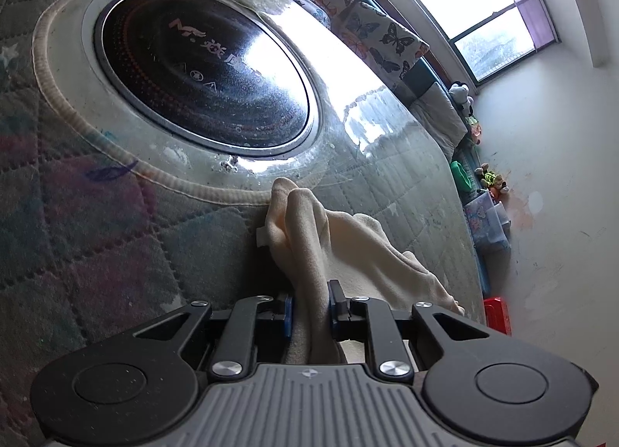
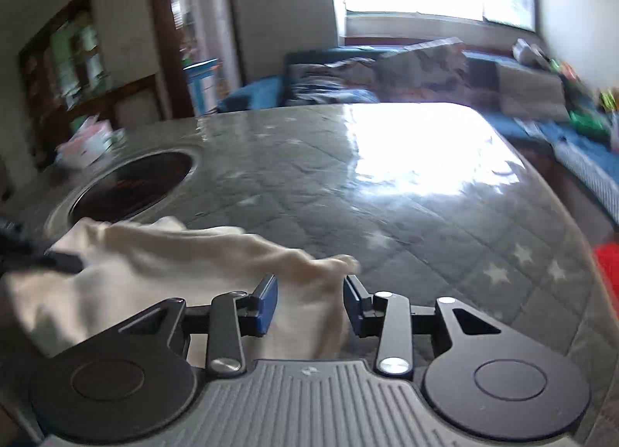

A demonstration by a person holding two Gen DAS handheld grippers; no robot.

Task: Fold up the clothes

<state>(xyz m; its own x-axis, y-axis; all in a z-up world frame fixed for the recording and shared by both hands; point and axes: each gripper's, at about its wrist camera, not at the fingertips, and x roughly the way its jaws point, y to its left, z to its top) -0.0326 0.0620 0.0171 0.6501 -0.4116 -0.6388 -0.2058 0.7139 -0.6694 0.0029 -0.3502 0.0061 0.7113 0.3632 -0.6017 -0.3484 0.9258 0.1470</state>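
Note:
A cream garment [image 1: 309,238] lies bunched on the quilted table cover [image 1: 96,238], just below the round black glass plate [image 1: 201,71]. My left gripper [image 1: 311,303] is shut on a thick fold of it, with the cloth rising between the blue pads. In the right wrist view the same garment [image 2: 154,265] stretches from the left edge to a pointed corner between the fingers. My right gripper [image 2: 309,292] stands open, its pads apart with that corner lying loosely between them. A dark blurred shape [image 2: 38,257] sits on the cloth at the left edge.
The shiny table cover [image 2: 387,214] runs far to the right and back. Beyond it are a sofa with butterfly cushions [image 1: 371,29], a bright window [image 1: 483,2], soft toys along the wall [image 1: 487,176] and a red object [image 2: 607,265] by the table's right edge.

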